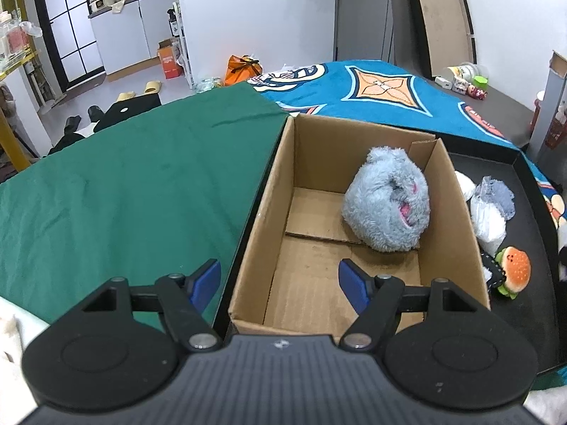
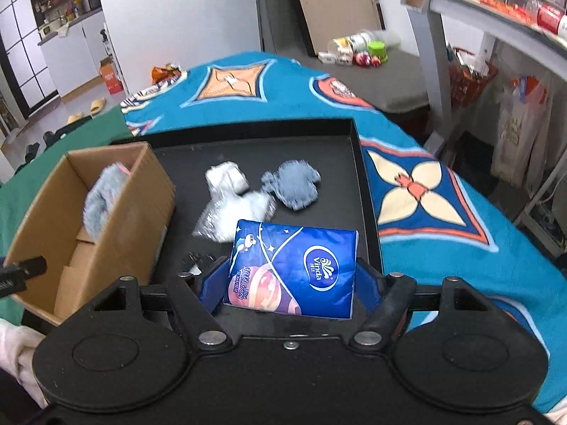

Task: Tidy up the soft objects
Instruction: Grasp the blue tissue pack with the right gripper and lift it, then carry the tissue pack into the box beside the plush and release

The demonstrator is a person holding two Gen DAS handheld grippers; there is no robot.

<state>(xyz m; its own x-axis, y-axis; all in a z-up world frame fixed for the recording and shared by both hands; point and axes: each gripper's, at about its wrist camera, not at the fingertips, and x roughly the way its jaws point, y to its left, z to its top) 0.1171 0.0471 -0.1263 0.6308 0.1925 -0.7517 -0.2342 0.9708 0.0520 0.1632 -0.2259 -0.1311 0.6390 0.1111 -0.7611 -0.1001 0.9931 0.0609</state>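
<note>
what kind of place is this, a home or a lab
Probably a lived-in home or studio room: a kitchen counter with white cabinets in the back, slippers on the floor, and a patterned blue blanket spread over the work table.

- Looks like a lived-in home, part kitchen, part storeroom.
- White cabinets [image 1: 122,37] carry jars and a cooker on top.
- Yellow slippers [image 1: 153,87] lie on the floor.
- Patterned blue blanket [image 2: 443,191] covers the table; cluttered shelves [image 2: 514,3] stand alongside.

Green cloth [image 1: 124,184] beside blue patterned blanket [image 2: 443,191], yellow slippers [image 1: 153,87] on the floor, orange bag [image 1: 243,69], white cabinet [image 1: 124,39], grey table [image 2: 460,3].
</note>
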